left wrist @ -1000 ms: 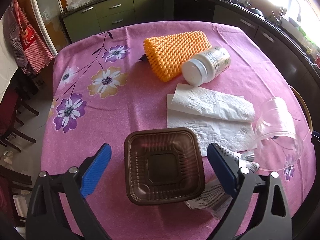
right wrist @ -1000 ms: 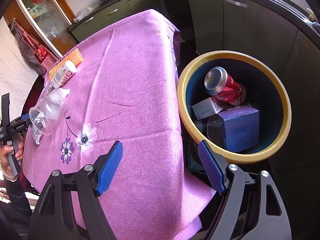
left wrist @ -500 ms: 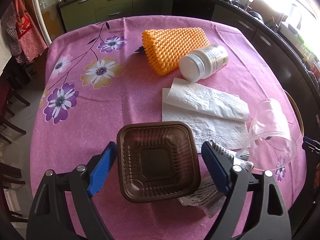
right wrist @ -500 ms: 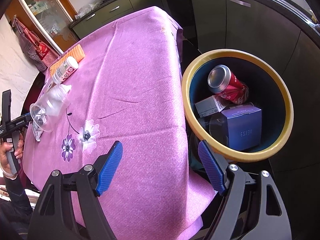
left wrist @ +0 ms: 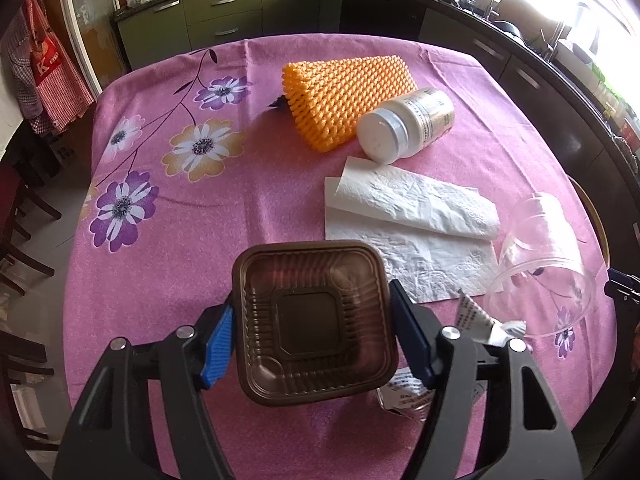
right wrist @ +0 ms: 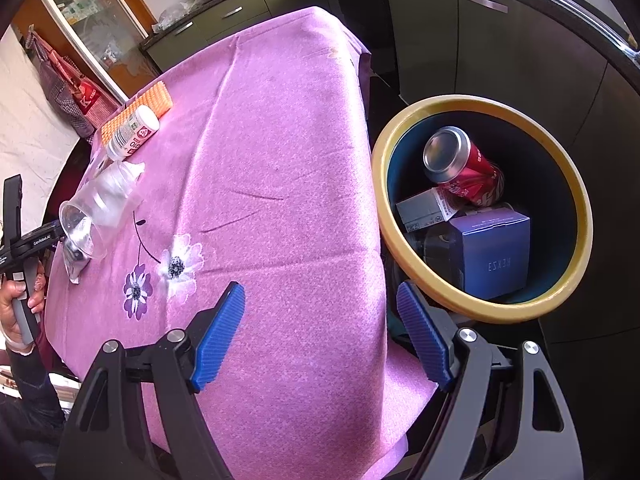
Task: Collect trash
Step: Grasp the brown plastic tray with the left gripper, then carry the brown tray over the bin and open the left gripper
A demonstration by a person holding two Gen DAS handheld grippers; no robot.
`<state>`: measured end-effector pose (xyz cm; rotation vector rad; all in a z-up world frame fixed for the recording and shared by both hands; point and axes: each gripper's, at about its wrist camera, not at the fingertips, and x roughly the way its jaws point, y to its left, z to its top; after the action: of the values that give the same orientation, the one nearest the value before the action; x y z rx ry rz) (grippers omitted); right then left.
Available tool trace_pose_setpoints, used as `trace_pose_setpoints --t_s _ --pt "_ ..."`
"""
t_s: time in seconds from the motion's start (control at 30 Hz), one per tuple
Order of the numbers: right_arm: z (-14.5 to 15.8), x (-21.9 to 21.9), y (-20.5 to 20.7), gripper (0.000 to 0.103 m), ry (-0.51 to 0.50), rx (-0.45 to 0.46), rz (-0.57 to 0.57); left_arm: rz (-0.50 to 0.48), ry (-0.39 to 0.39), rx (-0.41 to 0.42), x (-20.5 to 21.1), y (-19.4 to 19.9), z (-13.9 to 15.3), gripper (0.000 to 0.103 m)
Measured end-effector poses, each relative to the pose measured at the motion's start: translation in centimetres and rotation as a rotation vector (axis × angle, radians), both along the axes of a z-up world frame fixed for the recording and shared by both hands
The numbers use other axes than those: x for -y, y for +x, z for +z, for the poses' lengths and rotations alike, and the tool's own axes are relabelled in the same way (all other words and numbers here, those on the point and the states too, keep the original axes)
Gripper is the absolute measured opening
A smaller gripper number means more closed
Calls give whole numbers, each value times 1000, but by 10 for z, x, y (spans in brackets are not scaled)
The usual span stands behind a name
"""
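A brown square plastic tray [left wrist: 312,320] lies open side up at the near edge of the pink flowered tablecloth [left wrist: 172,280]. My left gripper [left wrist: 312,300] straddles it, jaws closing, and the blue pads [left wrist: 218,344] touch its two side rims. My right gripper [right wrist: 320,292] hangs open over the cloth's right edge with nothing between its fingers. Just right of it is the yellow-rimmed trash bin [right wrist: 472,101], which holds a red can [right wrist: 464,168], a blue box [right wrist: 492,256] and a small grey box.
On the cloth lie an orange foam net [left wrist: 344,96], a white bottle [left wrist: 404,128] on its side, paper napkins [left wrist: 408,216], a tipped clear cup [left wrist: 544,268] and a printed wrapper [left wrist: 404,392]. Dark kitchen cabinets ring the table. A hand [right wrist: 20,300] holds the left gripper's handle.
The left gripper's jaws have come inward from wide apart until the pads meet the brown tray's sides. The right gripper has kept its place and its opening.
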<state>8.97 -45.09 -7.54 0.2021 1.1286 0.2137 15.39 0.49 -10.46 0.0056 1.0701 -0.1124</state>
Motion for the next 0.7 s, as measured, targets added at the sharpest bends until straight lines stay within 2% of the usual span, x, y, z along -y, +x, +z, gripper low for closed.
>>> trace_pose_setpoints --t_s 0.4,0.7 --pt "3 -3 0 78 -10 4 8 49 81 119 -3 -15 28 66" --pt "17 7 -7 78 -11 45 -20 -36 87 227 27 -34 78 66"
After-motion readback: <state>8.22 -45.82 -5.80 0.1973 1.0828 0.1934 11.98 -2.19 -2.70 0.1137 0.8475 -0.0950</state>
